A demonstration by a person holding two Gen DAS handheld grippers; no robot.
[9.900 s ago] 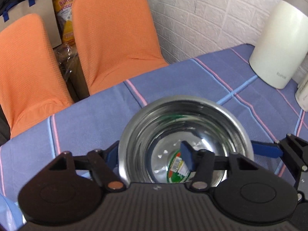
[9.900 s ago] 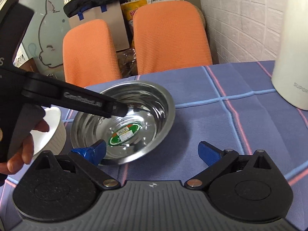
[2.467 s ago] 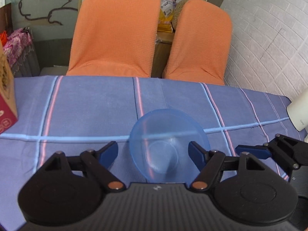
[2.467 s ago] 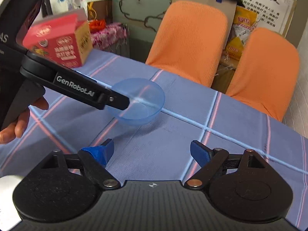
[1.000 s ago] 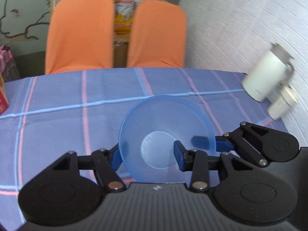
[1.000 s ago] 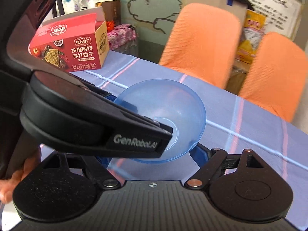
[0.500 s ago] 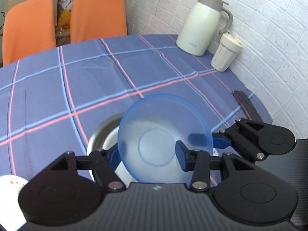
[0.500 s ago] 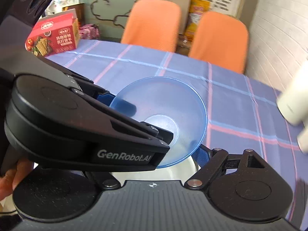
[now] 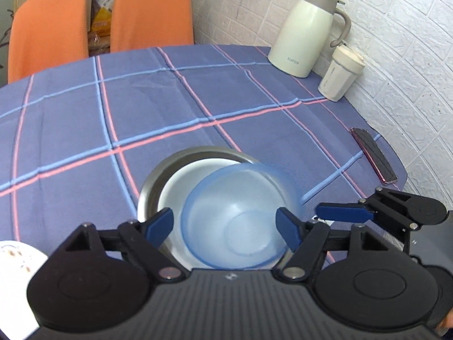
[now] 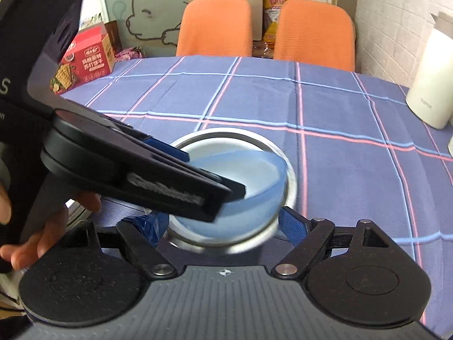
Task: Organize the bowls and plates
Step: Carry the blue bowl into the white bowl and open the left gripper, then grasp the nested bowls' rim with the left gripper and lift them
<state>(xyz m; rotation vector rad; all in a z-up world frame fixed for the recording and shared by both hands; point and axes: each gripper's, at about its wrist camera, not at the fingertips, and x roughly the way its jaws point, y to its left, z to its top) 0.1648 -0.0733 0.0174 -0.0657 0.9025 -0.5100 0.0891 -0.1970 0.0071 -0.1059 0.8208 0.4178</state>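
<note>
Left wrist view: left gripper (image 9: 226, 228), jaws opening, lets the blue plastic bowl (image 9: 237, 215) drop, tilted, into the steel bowl (image 9: 158, 175); nesting nearly done.

Home dining room: tablecloth-covered table (image 9: 175, 107), thermos (image 9: 304, 31).

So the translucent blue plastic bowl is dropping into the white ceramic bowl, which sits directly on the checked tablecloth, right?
Not directly. The left wrist view shows the white ceramic bowl nested in a stainless steel bowl; that steel bowl sits on the checked tablecloth. The translucent blue plastic bowl is dropping in, tilted.
</note>
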